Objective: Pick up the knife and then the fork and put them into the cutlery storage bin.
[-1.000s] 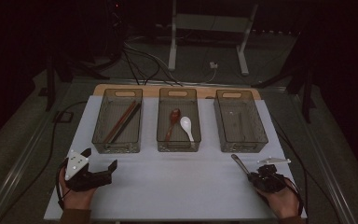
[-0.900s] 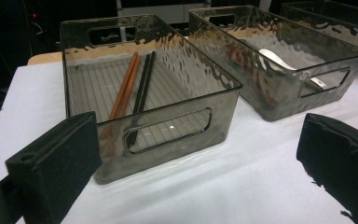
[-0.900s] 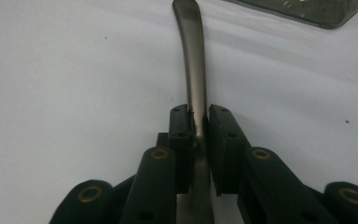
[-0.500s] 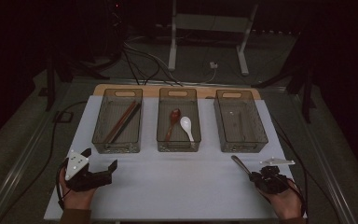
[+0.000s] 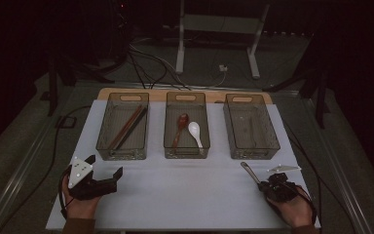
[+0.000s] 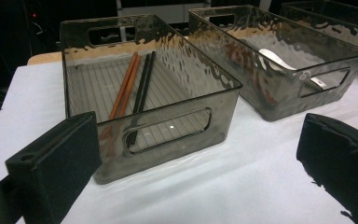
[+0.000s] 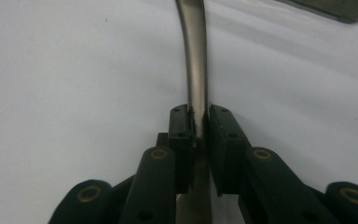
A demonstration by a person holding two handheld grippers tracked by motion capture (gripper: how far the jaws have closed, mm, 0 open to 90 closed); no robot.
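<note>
Right gripper [image 7: 198,123] clamped on a metal utensil handle [image 7: 195,56], probably a spoon, near the table's [image 5: 185,190] front right corner. Thin, slick grip: could pivot or slip when lifted. Left gripper [image 5: 102,170] gaping, empty.

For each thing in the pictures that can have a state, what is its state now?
Left gripper: open, holding nothing.
Right gripper: shut on the metal utensil handle.
Left clear plastic bin: holds brown and black chopsticks.
Middle clear plastic bin: holds a red spoon and a white spoon.
Right clear plastic bin: looks empty.
</note>
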